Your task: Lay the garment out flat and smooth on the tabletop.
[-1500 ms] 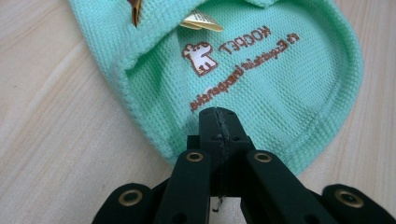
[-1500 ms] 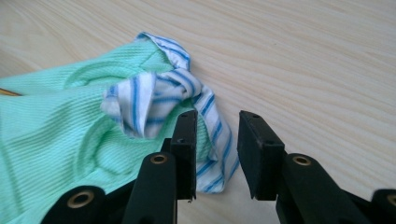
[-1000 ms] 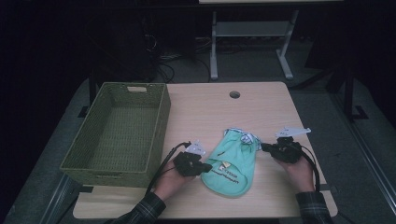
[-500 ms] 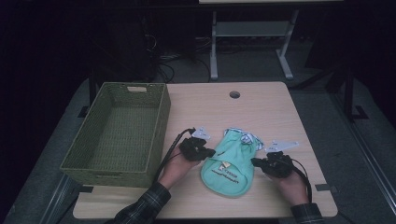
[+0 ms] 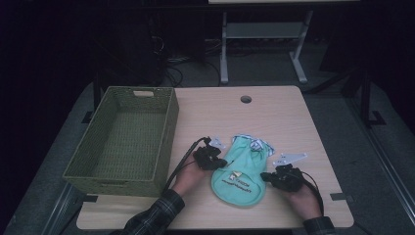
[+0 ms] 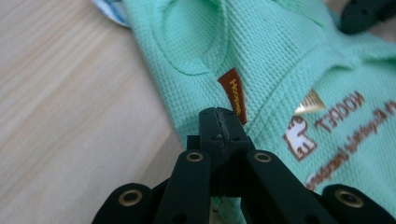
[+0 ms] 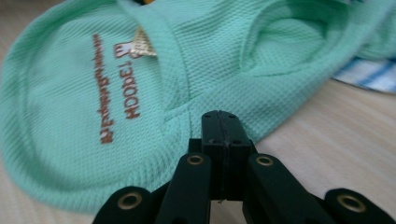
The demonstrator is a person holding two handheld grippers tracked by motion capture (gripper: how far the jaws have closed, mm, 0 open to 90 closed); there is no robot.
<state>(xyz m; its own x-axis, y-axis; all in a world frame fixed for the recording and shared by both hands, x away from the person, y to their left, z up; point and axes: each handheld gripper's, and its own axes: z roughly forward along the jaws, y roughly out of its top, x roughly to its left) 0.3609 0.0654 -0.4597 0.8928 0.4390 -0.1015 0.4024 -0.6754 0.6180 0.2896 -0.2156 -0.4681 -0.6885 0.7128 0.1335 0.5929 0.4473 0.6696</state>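
Mint-green fabric of a small garment lies flat on the near part of the wooden table, to the right of the woven green basket, with brown lettering and a blue-striped edge at its far end. The left gripper has its jaws pressed together with nothing between them, tips at the garment's left edge beside a brown label. The right gripper, jaws likewise pressed together and empty, points at the garment's right edge.
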